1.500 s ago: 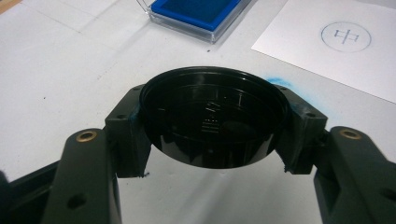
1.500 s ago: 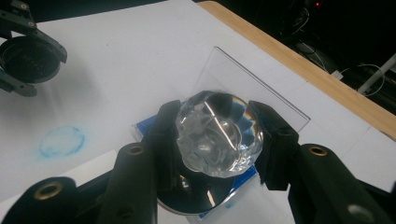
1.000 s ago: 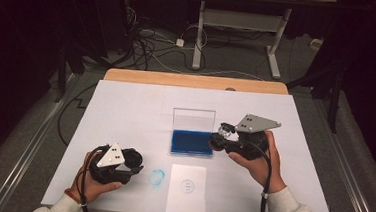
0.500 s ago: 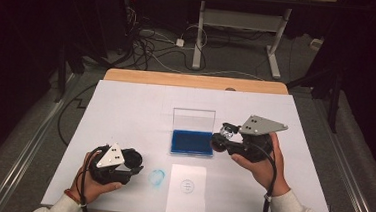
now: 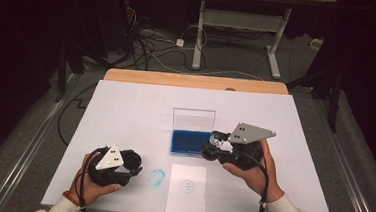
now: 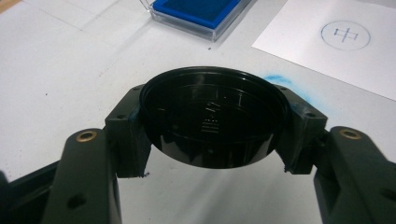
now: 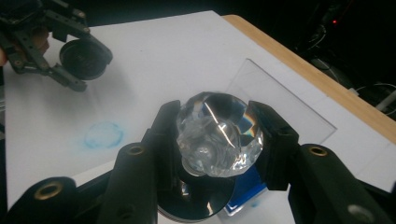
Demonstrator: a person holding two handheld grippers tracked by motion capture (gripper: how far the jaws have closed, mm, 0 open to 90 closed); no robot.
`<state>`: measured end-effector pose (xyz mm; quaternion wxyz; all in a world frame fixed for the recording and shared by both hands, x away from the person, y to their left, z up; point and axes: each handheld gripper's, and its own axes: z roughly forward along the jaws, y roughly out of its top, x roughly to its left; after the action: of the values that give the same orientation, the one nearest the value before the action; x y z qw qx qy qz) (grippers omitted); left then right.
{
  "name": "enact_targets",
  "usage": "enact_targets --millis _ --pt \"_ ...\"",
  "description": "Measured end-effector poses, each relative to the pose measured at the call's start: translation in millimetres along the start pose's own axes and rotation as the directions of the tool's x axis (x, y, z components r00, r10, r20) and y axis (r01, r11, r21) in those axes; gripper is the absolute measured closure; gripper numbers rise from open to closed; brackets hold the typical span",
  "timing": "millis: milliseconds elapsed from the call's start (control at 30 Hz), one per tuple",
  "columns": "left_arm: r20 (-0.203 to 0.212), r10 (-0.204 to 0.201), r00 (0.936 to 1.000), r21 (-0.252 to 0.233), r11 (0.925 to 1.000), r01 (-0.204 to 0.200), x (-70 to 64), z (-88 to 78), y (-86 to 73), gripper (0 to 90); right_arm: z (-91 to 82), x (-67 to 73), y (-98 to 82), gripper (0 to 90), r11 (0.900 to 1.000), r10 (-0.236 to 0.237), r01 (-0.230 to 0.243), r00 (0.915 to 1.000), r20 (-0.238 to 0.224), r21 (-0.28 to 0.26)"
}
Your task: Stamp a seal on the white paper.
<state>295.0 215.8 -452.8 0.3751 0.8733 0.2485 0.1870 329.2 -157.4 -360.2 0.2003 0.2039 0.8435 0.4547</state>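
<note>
The right gripper (image 5: 212,149), right of centre in the high view, is clamped on a stamp (image 7: 218,134) by its clear faceted knob, and it hovers at the right edge of the blue ink pad (image 5: 190,142), whose clear lid (image 5: 193,120) stands open behind. The knob looks like hard acrylic or glass: stiff, smooth and likely slippery, so the jaws are best set across its widest facets, as they are in the right gripper view, with the dark round base hanging below. Dropped, it could chip. The left gripper (image 5: 132,166), at lower left in the high view, is closed on a black round cap (image 6: 212,116), a light, rigid plastic piece gripped across its rim. Some moulded marks sit inside the cap but are too small to read. On the white card (image 5: 186,190) at bottom centre is a blue circled stamp mark (image 6: 345,35) that reads like the character 中. A blue smudge (image 5: 157,178) stains the table (image 5: 126,106) beside the card.
</note>
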Motion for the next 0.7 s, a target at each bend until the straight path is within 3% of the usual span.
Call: enact_targets --millis 700 --pt "-0.003 0.011 0.9999 0.007 0.9999 -0.011 -3.0 0.7 2.0 36.5 22.3 39.3 -18.0 57.3 0.995 -0.074 0.079 0.9948 -0.07 0.065"
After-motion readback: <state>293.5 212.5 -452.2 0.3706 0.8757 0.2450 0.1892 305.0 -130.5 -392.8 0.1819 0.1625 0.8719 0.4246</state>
